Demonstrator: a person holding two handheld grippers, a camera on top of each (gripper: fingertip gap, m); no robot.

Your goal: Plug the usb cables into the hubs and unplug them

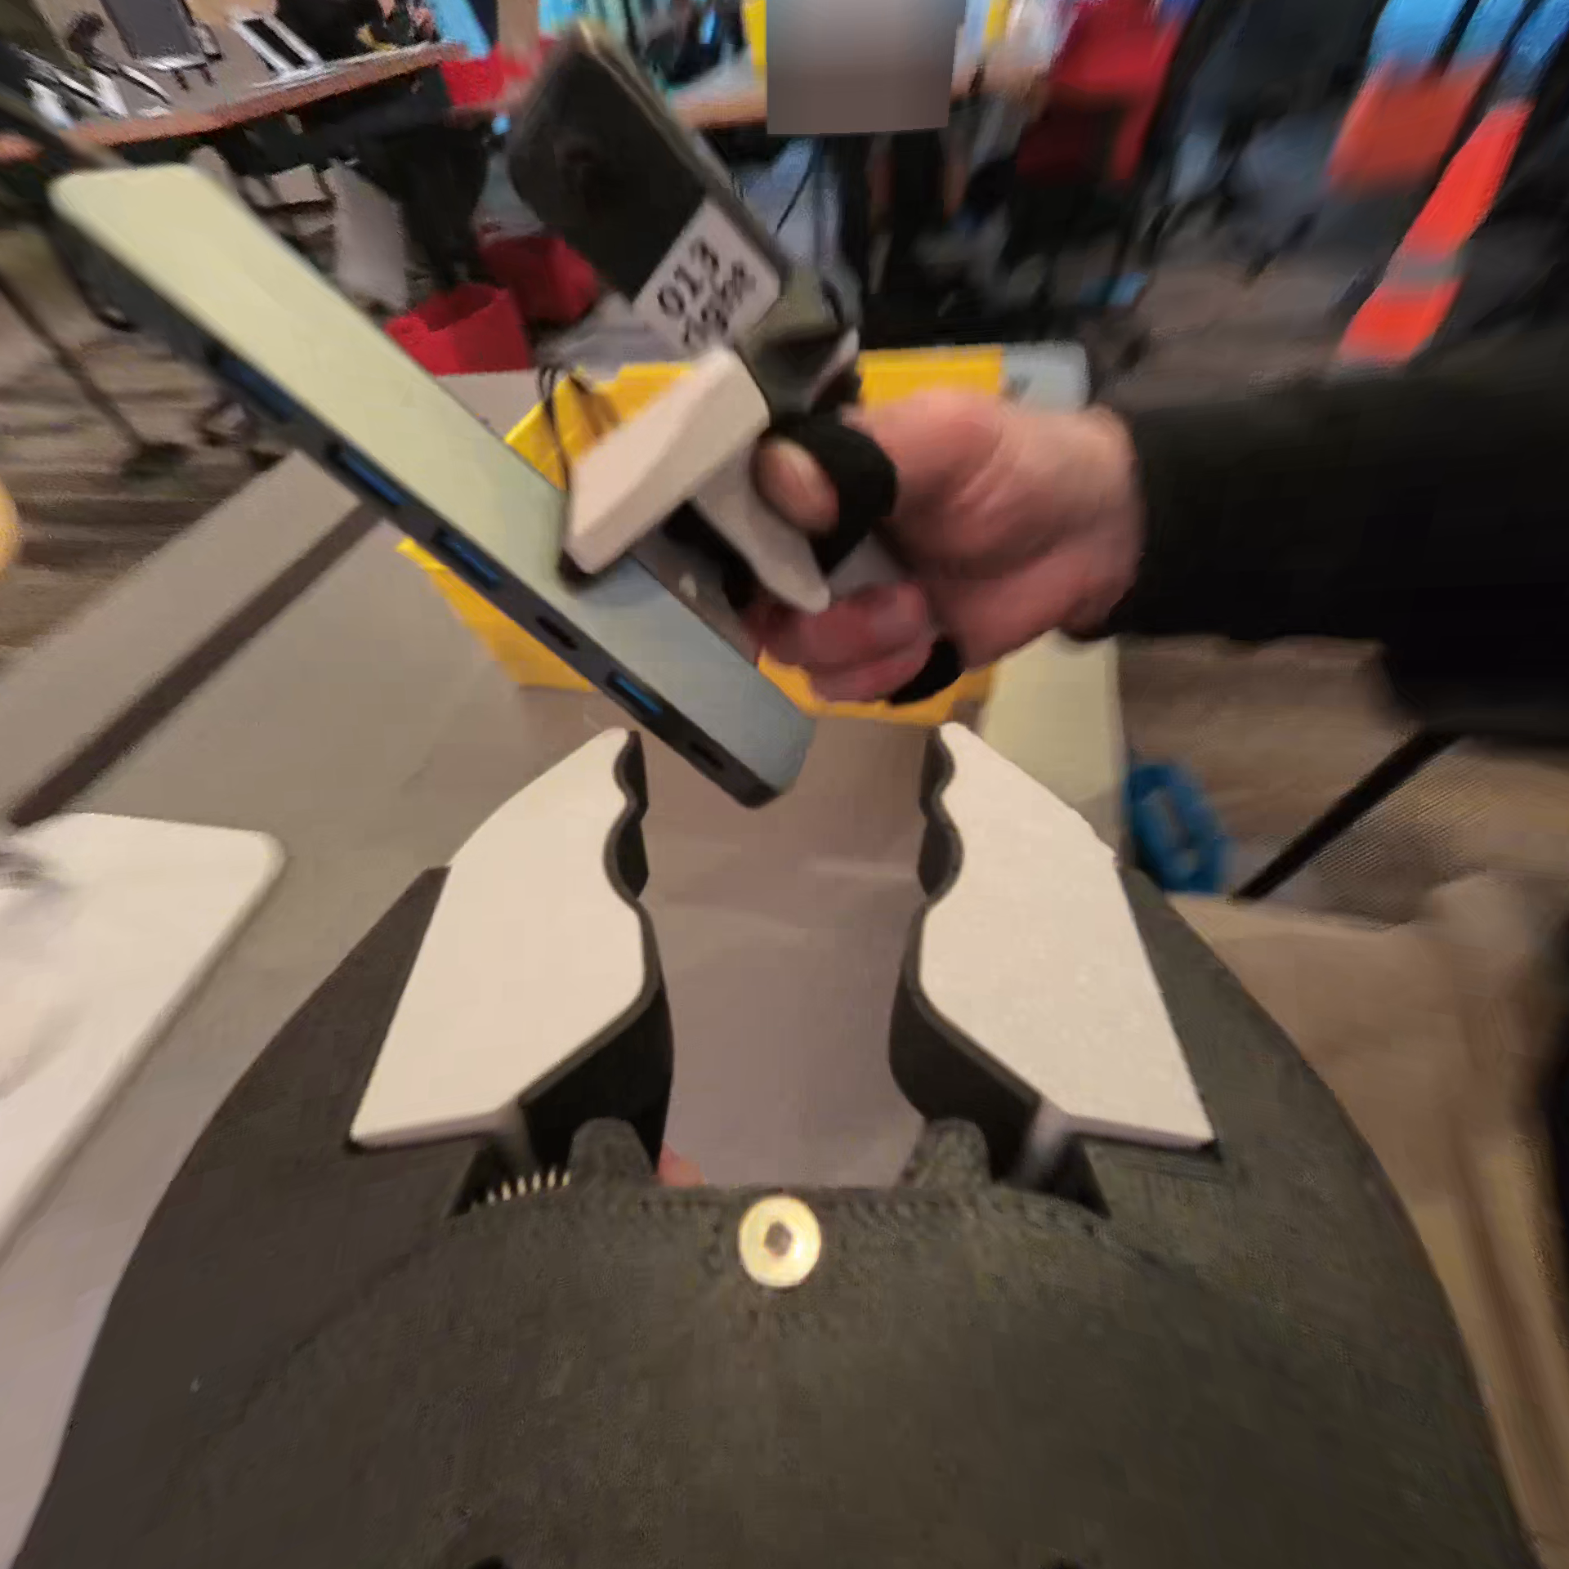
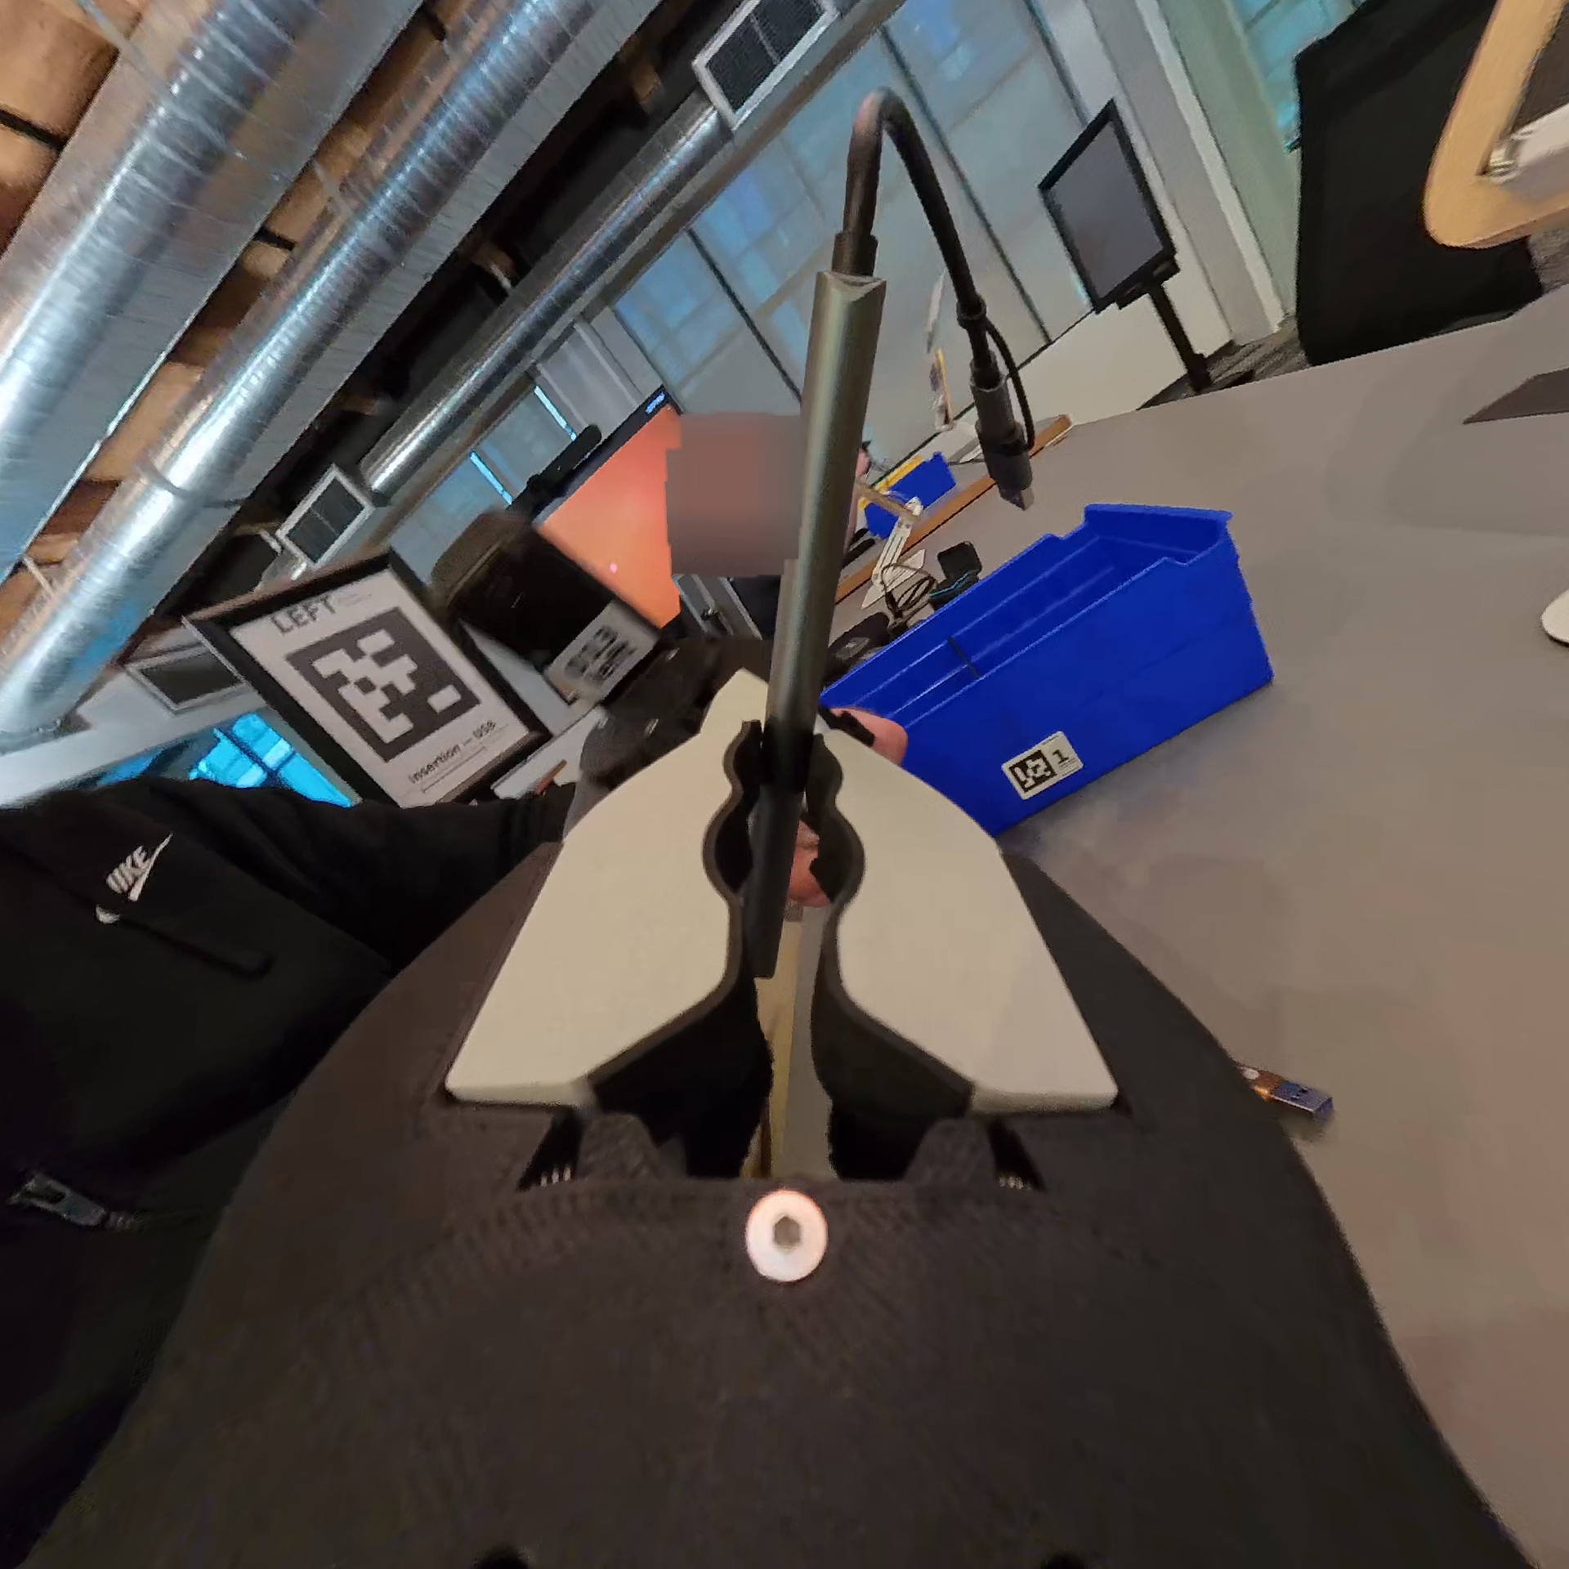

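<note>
**Hub held aloft, no cable yet in hand**

While the slim grey metal USB hub [image 2: 811,543] is clamped edge-on between the closed white fingers of the right gripper [image 2: 785,768], nothing has yet been taken up by the left gripper [image 1: 785,815], whose white fingers are spread wide and are seen empty over the grey tabletop [image 1: 280,679]. The hub is lifted clear of the table and tilted; in the left wrist view its row of blue and dark ports [image 1: 463,556] is turned toward the left gripper, and its own short black cable [image 2: 925,221] is seen drooping from the far end.

The step in hand is judged to be fetching a plug. It would be done well if the hub were kept steady with its ports exposed, and if a plug were gripped near its shell and squared to a port before being pushed. A small blue-tipped USB connector [image 2: 1290,1098] is seen lying on the table beside the right gripper. A blue plastic bin [image 2: 1095,645] and a yellow bin [image 1: 526,628] stand farther off.
</note>
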